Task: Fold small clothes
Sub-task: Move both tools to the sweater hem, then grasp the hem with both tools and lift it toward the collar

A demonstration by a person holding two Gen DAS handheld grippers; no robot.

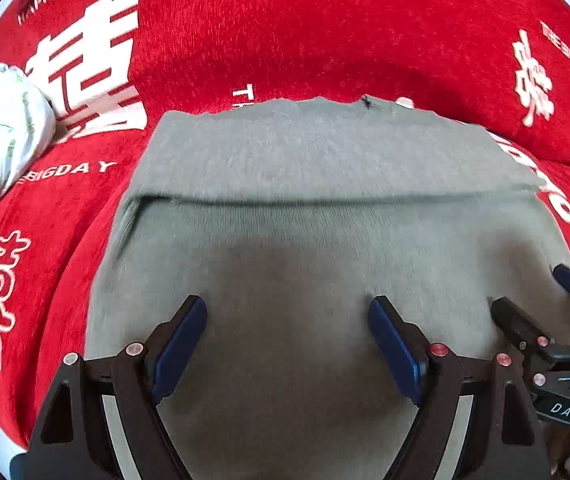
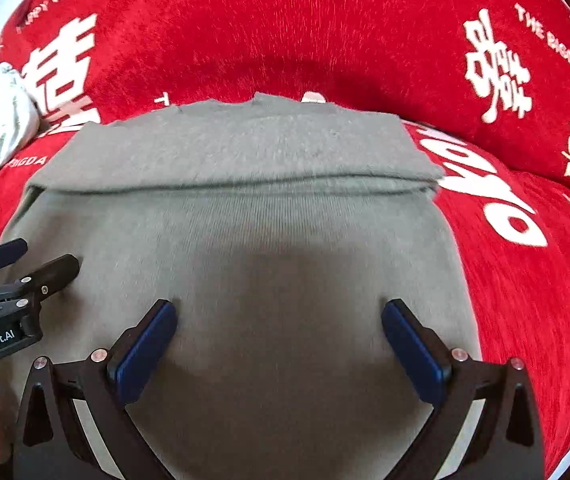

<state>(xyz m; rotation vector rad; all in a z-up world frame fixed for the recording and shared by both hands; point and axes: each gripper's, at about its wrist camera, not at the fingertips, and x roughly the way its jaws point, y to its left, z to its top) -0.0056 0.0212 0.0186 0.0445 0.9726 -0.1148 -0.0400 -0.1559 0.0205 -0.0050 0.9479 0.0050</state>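
Grey knit garment (image 1: 285,240) fills the near part of both views, lying flat on a red cloth (image 1: 285,32) printed with white characters and lettering. Its upper part is folded down over the body, and the fold's free edge runs as a straight line from side to side, so the long axis now lies left to right; the far edge, with a small label or tab, points away from the cameras toward the cloth's raised back. Over the garment's near half hover both tools, side by side. Fingers of the left gripper (image 1: 287,344) stand wide apart with nothing between the blue pads, only knit below them; whether they touch it cannot be told. Fingers of the right gripper (image 2: 279,346) are spread just as wide and hold nothing either. Each gripper shows at the edge of the other's view, also parted. At far left a crumpled pale printed cloth (image 1: 1,128) rests on the red cloth, well apart from the garment.
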